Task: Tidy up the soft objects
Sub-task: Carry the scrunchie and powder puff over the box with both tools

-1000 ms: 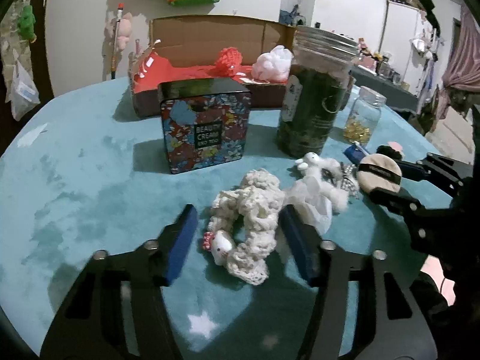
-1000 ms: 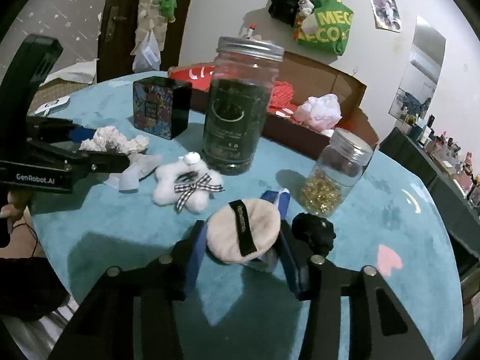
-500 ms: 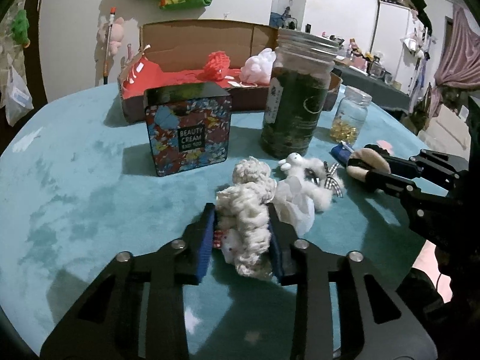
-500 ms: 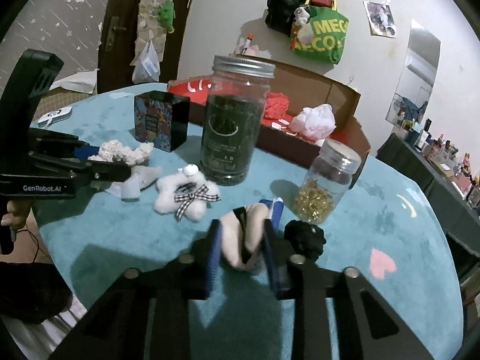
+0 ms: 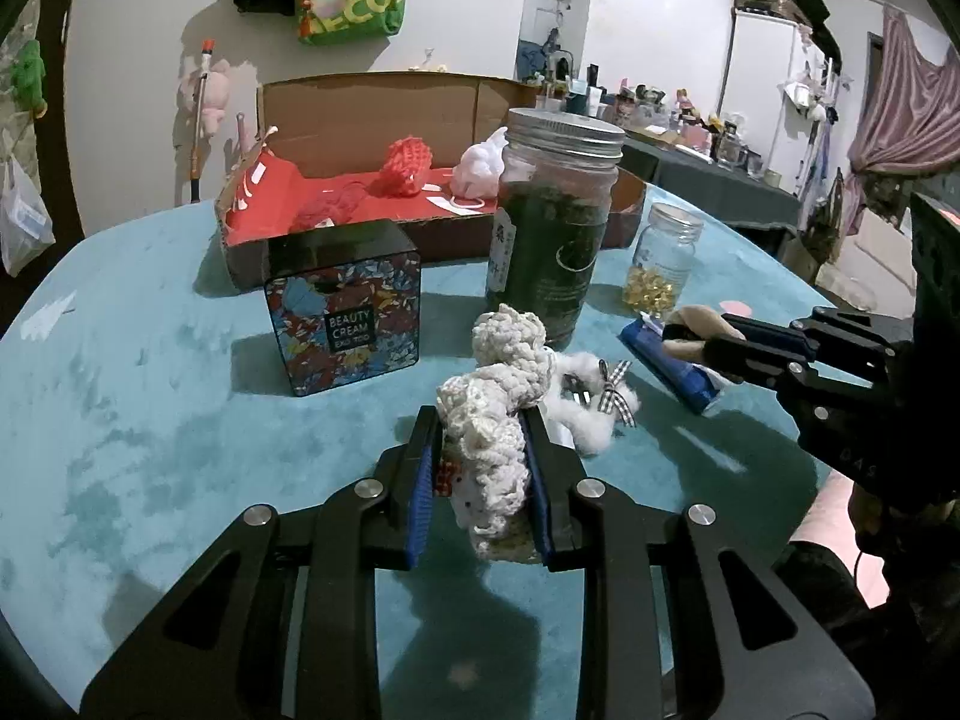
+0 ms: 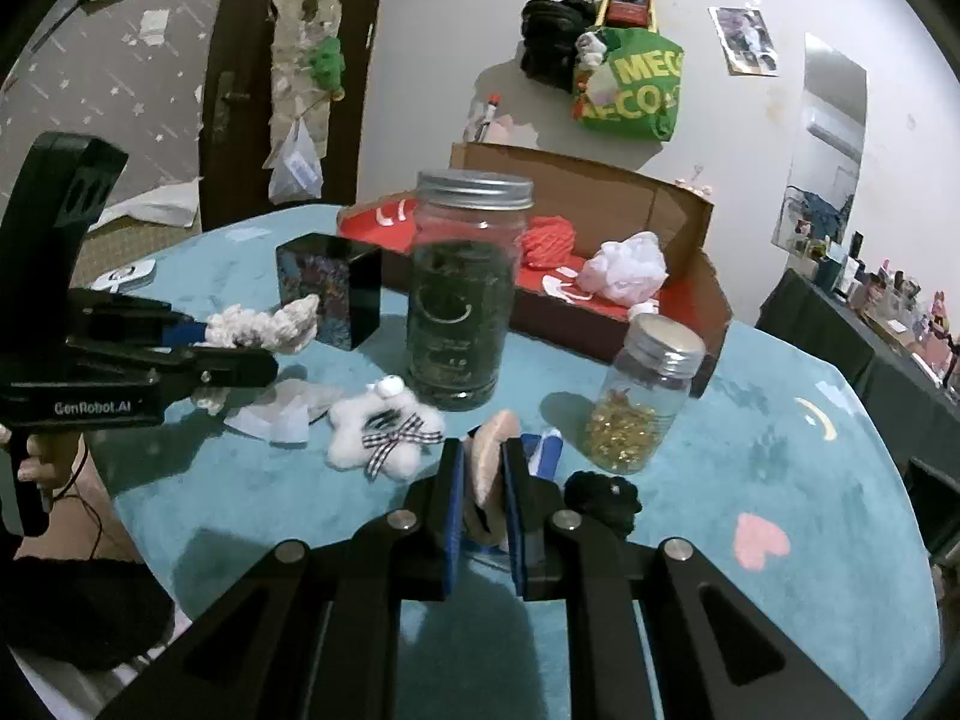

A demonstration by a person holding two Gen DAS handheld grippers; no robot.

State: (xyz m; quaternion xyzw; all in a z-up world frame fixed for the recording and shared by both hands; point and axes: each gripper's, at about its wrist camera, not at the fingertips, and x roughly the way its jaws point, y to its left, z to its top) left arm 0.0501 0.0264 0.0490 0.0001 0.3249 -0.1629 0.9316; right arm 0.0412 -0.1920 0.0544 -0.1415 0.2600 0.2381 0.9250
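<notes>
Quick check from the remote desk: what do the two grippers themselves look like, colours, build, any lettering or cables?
Both grippers, left gripper and right gripper, are matte black with angular linkage arms, silver round pivot bolts and blue pads lining the fingers. The left one's body carries white lettering "GenRobot.AI". A thin dark cable hangs beside the bare hand gripping it.

tin, tall jar front box | gap between, seemingly

dim indoor light, bluish cast. hard dark shadows fell near and left of tall jar and tin on teal cloth. strong fisheye bending, black vignette at corners. right view motion-blurred; far room soft.
</notes>
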